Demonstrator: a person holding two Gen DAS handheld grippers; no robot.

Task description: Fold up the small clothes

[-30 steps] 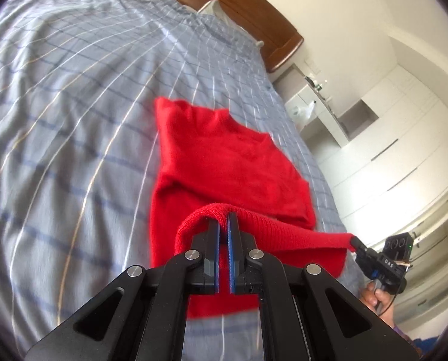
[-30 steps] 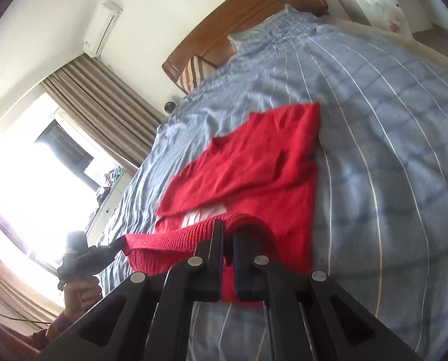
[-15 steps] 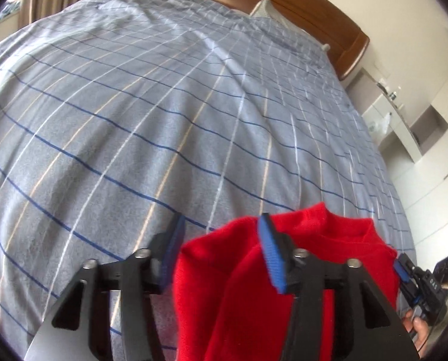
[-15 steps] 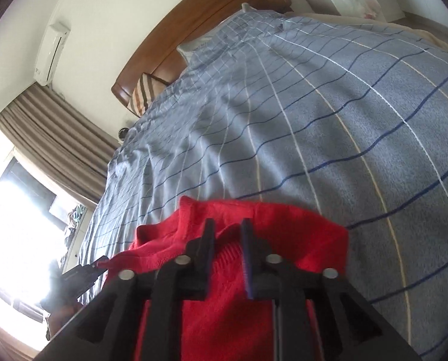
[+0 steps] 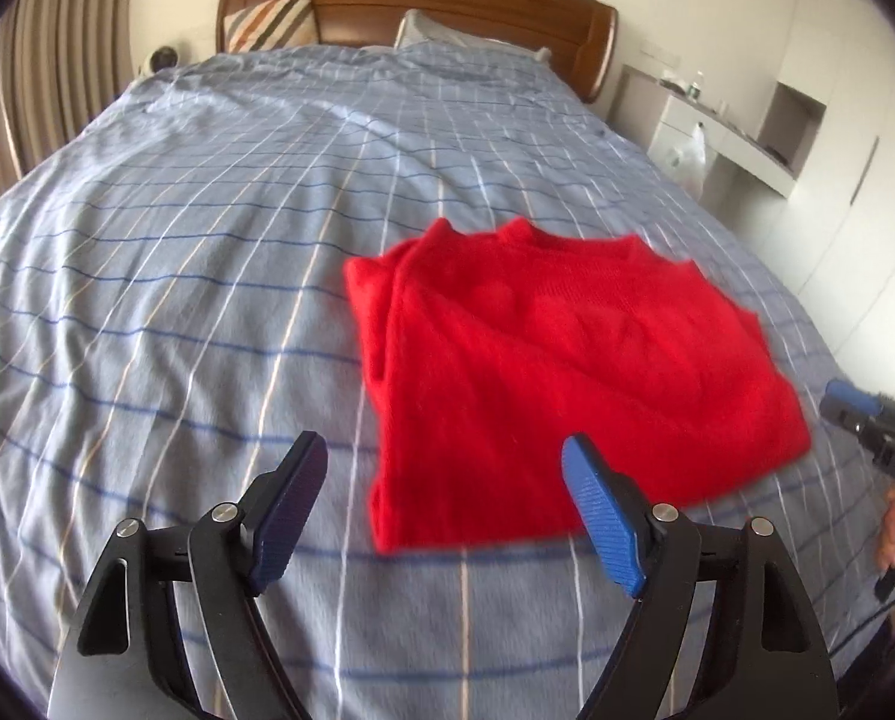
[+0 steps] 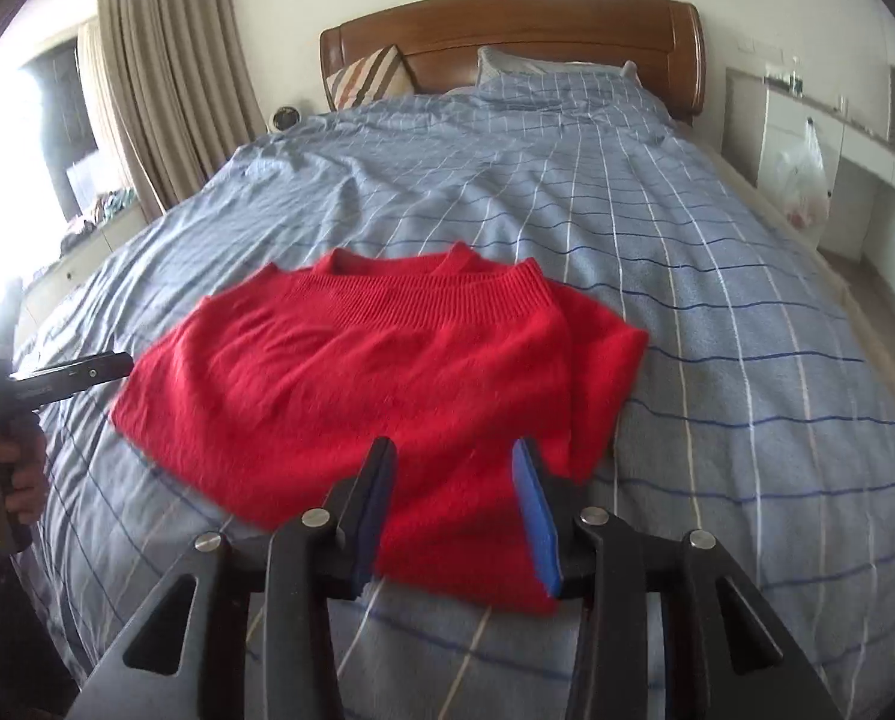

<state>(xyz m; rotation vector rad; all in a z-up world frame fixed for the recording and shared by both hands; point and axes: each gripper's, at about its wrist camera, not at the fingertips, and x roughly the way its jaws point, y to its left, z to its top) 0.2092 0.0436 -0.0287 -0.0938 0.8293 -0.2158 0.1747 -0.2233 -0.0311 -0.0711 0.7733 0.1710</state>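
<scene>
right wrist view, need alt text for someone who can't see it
A folded red knit sweater lies on a blue checked bedspread, its ribbed hem toward the wooden headboard. The right gripper is open above its near edge, holding nothing. The left gripper shows at the far left.

A second ago both claws were clamped on the near hem of the red sweater [image 5: 567,372], holding it up off the bed [image 5: 177,300]; now the left claw [image 5: 447,504] stands wide apart and empty, and the right claw [image 6: 456,510] has parted too, gripping nothing. The hem they carried has been brought over toward the headboard end, so the sweater lies doubled in a flat, compact rectangle with its ribbed band at the far edge. Both claws have drawn back toward the foot edge of the bed, clear of the cloth.
</scene>
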